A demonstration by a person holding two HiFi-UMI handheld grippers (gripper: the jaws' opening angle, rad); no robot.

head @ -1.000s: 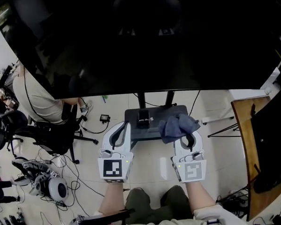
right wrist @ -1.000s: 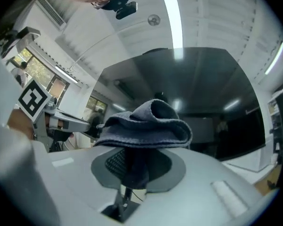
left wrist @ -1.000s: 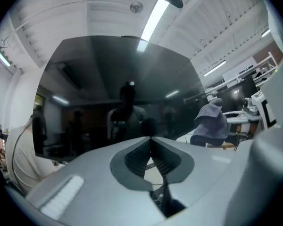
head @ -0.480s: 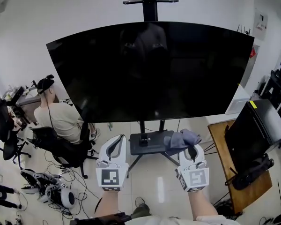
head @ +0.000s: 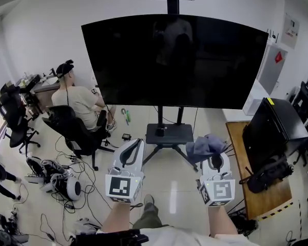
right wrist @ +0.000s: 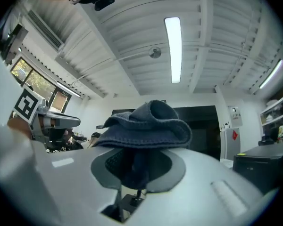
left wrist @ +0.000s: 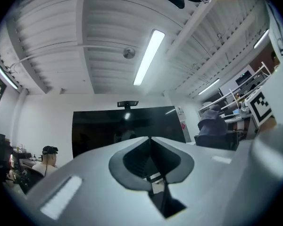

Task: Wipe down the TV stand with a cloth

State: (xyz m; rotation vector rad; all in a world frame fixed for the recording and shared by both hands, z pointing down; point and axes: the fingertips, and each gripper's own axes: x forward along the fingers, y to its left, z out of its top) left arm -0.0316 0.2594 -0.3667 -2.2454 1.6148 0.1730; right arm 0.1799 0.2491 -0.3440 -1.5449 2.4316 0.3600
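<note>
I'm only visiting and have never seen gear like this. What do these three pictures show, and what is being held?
No robot here: a person holds a two-jaw gripper in each hand. The wide picture comes from a camera on the person's head, looking down at the left gripper and right gripper. The other two come from cameras riding on each gripper. The right jaws pinch a grey-blue cloth; the left jaws are together, empty. Ahead stands a large dark TV on its TV stand, which the cloth is meant to wipe.
</note>
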